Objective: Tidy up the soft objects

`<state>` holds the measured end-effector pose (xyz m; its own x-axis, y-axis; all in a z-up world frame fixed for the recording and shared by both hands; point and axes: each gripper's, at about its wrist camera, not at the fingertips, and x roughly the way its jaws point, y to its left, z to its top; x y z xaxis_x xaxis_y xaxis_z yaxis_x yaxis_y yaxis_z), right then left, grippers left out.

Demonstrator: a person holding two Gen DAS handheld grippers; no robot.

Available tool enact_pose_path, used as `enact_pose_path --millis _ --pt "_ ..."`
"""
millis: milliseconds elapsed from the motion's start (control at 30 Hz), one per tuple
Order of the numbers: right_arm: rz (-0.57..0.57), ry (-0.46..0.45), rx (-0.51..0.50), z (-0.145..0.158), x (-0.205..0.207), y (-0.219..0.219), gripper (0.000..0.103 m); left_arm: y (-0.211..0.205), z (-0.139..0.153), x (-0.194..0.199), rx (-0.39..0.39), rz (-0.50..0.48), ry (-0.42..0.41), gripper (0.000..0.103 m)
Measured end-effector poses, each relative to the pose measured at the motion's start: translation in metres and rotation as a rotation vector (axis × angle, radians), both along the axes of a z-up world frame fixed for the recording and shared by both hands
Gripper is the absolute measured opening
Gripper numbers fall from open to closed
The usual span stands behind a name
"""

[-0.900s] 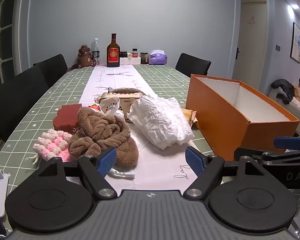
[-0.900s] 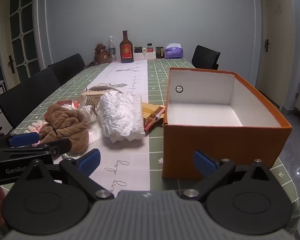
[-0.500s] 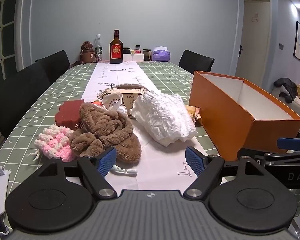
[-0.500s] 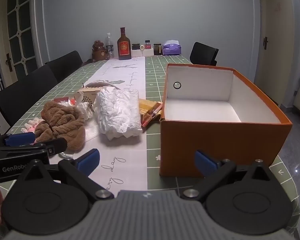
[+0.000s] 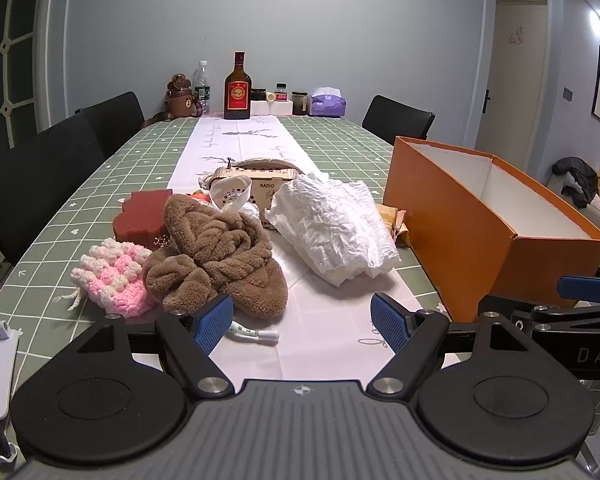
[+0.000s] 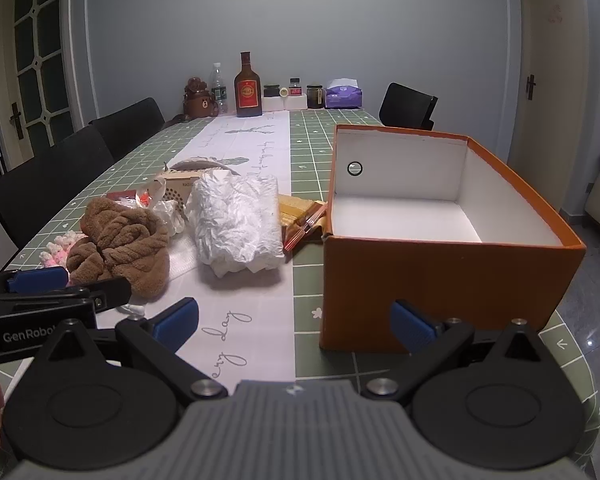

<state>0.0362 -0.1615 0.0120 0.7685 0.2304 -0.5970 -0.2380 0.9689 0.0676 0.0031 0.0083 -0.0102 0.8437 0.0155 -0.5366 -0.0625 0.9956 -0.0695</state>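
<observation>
A brown plush towel (image 5: 220, 252) (image 6: 120, 240) lies bunched on the table runner. A pink-and-white knitted piece (image 5: 112, 276) (image 6: 58, 250) sits at its left, a dark red sponge (image 5: 142, 216) behind it, and a crumpled white bundle (image 5: 332, 224) (image 6: 236, 224) to its right. The orange box (image 5: 456, 220) (image 6: 440, 276) stands open and empty at the right. My left gripper (image 5: 302, 322) hovers open just short of the brown towel, nothing between its fingers. My right gripper (image 6: 296, 322) is open in front of the box's near left corner.
A wooden radio (image 5: 260, 192), a white cup-shaped piece and a yellow packet (image 6: 300, 216) lie among the pile. A small white tube (image 5: 252, 334) lies on the runner (image 5: 320, 332). Bottles, jars and a tissue box (image 5: 326, 102) stand at the far end. Black chairs line both sides.
Both views have drawn back and tilted up slightly, so the pile and box sit a little lower and farther. Both grippers stayed open and nothing on the table moved.
</observation>
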Motion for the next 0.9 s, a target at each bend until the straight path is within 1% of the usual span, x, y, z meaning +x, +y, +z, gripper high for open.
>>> enact_pose_path --millis 900 --pt "-0.006 0.013 -0.001 -0.0031 0.0024 0.0005 0.1 -0.0009 -0.0035 0.0038 -0.011 0.006 0.025 0.092"
